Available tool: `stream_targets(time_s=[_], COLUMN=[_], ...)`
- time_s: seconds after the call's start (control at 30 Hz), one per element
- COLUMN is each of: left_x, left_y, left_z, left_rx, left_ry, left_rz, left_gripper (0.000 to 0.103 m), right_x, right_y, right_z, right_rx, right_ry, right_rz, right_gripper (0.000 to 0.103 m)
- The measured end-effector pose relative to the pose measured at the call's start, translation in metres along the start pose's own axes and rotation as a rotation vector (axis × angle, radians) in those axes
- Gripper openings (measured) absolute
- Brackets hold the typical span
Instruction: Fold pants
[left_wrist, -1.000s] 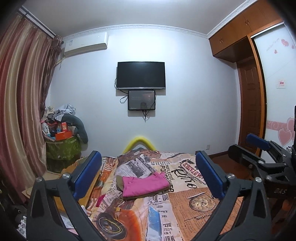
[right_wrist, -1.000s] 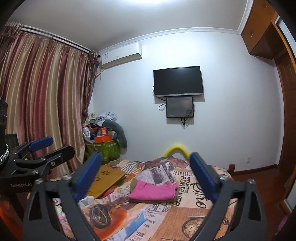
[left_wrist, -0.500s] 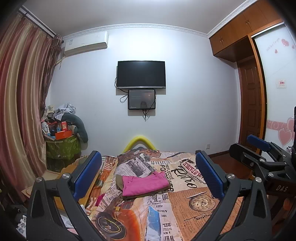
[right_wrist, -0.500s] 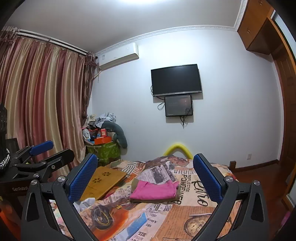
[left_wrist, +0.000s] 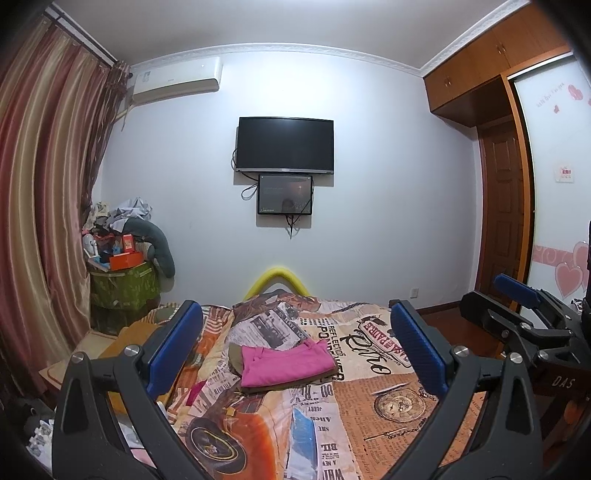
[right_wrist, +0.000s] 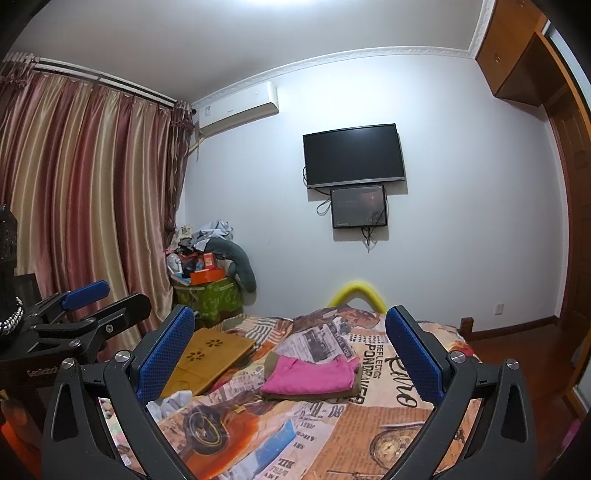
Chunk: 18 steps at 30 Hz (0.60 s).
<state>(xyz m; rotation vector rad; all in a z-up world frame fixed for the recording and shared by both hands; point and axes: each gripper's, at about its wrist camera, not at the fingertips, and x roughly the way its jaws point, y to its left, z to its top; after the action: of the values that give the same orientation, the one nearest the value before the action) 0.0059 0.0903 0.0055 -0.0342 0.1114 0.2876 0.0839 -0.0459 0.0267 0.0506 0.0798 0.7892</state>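
— Both grippers have tipped up a touch since a moment ago; nothing on the bed (left_wrist: 384, 373) has shifted.

— Holding anything?

— No. The left gripper (left_wrist: 295, 354) and right gripper (right_wrist: 290, 354) hang spread wide and empty, well short of the cloth.

— And the pants?

— The pink pants (left_wrist: 286, 363) lie folded on an olive garment (right_wrist: 314, 395) mid-bed, toward the far edge.

— Risk?

— I'd judge a pinch there could catch both layers and drag the stack apart.

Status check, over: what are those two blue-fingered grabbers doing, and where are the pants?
Left gripper open, empty. Right gripper open, empty. Folded pink pants on olive garment, on newsprint-patterned bedspread. Nothing in the way.
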Motion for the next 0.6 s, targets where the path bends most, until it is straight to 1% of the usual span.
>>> stream_targets(time_s=[0.33,0.6], left_x=[0.0012,0.0032], left_y=[0.0021,0.0005], left_z=[0.0003,-0.0029], left_rx=[-0.009,-0.013], left_ry=[0.005,0.011], left_rz=[-0.002,0.012], left_gripper=[0.103,0.103], right_x=[-0.0002,-0.0004], right_y=[-0.0013,-0.0066], right_z=[-0.0004,0.0008], right_rx=[0.005,0.029], right_ry=[0.009,0.008], right_rz=[0.001,0.002], right_gripper=[0.103,0.103])
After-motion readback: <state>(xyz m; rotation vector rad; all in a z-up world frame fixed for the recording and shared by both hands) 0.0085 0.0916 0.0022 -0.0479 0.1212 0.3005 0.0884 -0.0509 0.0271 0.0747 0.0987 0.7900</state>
